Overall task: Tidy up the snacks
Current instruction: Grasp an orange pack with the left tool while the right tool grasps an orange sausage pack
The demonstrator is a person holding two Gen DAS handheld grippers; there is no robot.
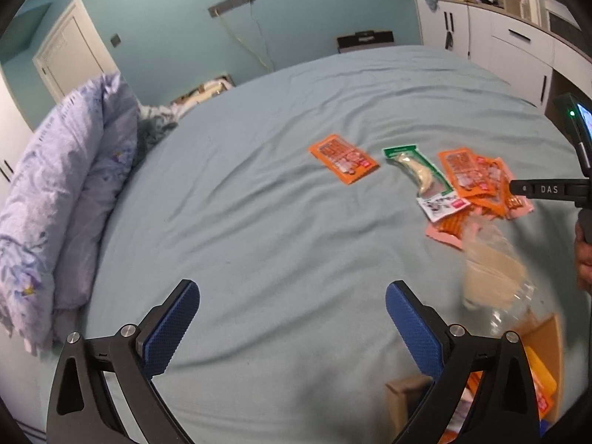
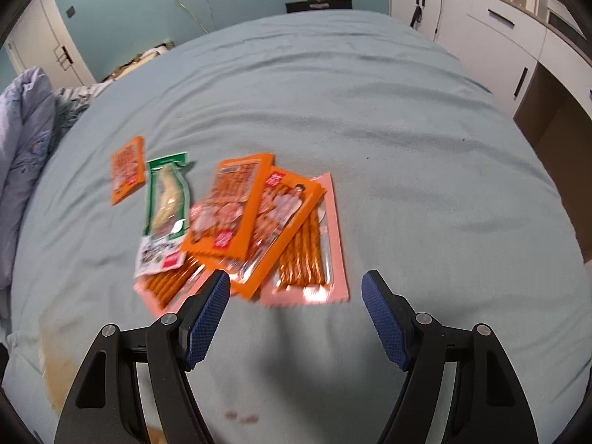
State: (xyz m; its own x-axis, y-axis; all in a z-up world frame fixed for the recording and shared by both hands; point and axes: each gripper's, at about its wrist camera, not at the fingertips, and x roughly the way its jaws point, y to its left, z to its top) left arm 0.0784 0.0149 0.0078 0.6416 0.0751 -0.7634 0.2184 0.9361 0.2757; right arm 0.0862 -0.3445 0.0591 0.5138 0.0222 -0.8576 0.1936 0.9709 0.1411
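Snack packets lie on a pale blue bed sheet [image 1: 259, 222]. A lone orange packet [image 1: 344, 162] sits left of a green packet [image 1: 418, 174] and a pile of orange packets [image 1: 477, 181]. In the right wrist view the pile [image 2: 255, 214] rests on pink packets of orange sticks [image 2: 310, 255]. My right gripper [image 2: 296, 277] is open and empty just in front of it. My left gripper [image 1: 292, 288] is wide open over bare sheet, nothing between its fingers. To its right, a blurred clear packet with beige contents [image 1: 492, 270] hangs over a cardboard box [image 1: 551, 333] holding orange packets [image 1: 544, 388].
A bunched purple floral duvet [image 1: 66, 199] lies along the bed's left side. White cabinets [image 1: 499, 51] stand beyond the bed's far right corner. A person's hand [image 1: 584, 259] holds the right gripper's black body [image 1: 547, 188] at the right edge.
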